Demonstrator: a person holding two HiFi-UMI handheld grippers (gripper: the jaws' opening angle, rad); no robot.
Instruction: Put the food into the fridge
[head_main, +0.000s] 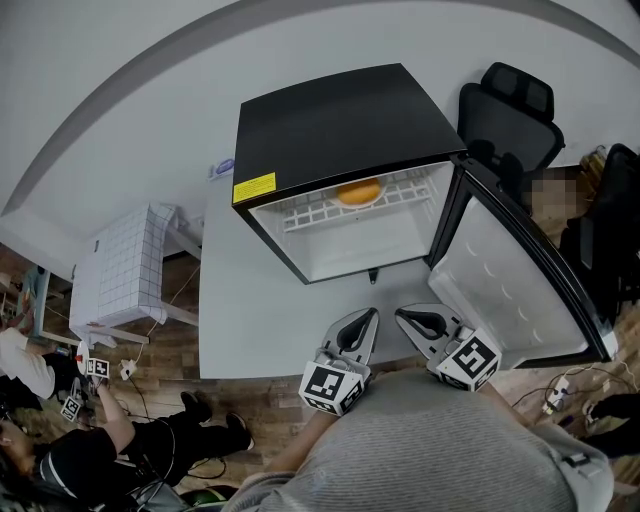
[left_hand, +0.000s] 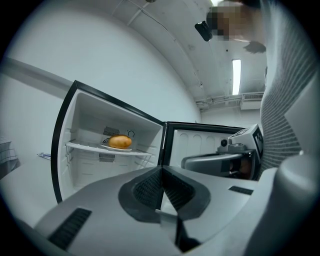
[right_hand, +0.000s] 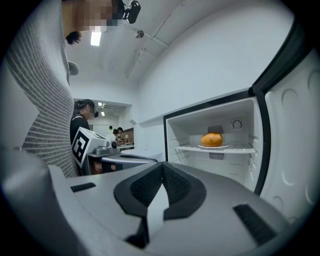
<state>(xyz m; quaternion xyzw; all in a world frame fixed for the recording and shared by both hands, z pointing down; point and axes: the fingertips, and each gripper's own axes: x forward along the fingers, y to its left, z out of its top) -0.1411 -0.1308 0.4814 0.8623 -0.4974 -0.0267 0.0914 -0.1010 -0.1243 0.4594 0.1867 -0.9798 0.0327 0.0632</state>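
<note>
A small black fridge (head_main: 340, 125) stands on the white table (head_main: 240, 310) with its door (head_main: 515, 290) swung wide to the right. Inside, an orange bun (head_main: 359, 191) lies on a white plate on the wire shelf (head_main: 300, 215); the same bun (left_hand: 120, 142) shows in the left gripper view and the bun (right_hand: 212, 139) in the right gripper view. My left gripper (head_main: 372, 313) and right gripper (head_main: 399, 313) hover side by side near the table's front edge, short of the fridge. Both are shut with nothing between the jaws.
A black office chair (head_main: 505, 110) stands behind the open door. A white tiled table (head_main: 120, 265) sits to the left, with people on the floor at lower left. Cables and a power strip (head_main: 560, 390) lie on the floor at right.
</note>
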